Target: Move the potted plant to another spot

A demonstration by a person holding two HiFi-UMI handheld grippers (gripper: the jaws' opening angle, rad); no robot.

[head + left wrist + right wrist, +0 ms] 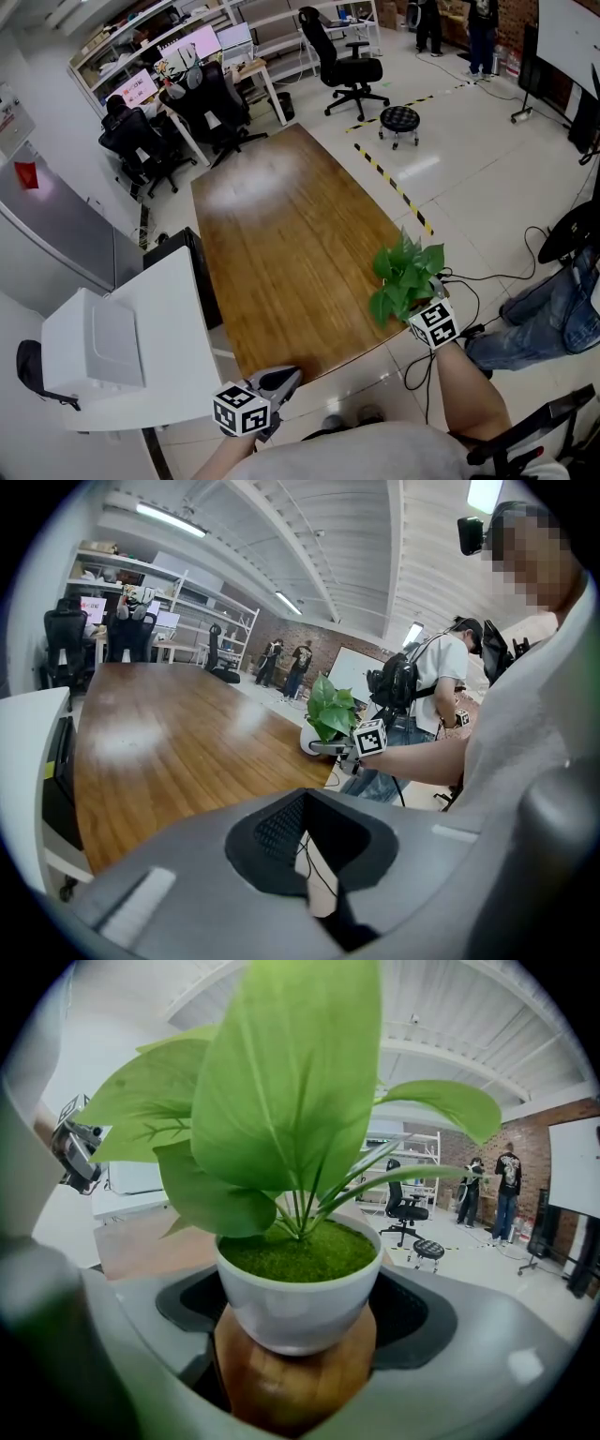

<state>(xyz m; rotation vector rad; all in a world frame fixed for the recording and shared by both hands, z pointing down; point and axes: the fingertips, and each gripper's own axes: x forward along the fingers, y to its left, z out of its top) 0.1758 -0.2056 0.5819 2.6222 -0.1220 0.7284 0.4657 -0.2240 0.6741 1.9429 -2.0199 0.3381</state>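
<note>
The potted plant [298, 1302] is found upright at the right edge of the table [281, 225], close to its near corner. The pot is recorded as a round, bowl-shaped vessel, white and smooth with a slight gloss, narrowing toward the base. It is filled with a fuzzy green moss-like layer, from which thin stems and broad, pointed, veined leaves rise. The table is a long rectangular top of brown wood, grained in strips and polished enough to carry glare.

The right gripper [422, 307] is set around the pot. Its grey jaws stand wide apart, one on each side, with the pot deep between the dark pads. Whether the pads press on its wall cannot be determined. The left gripper [307, 829] is held just off the table's near edge, well apart from the plant, its jaws partly apart with nothing between them.
</note>
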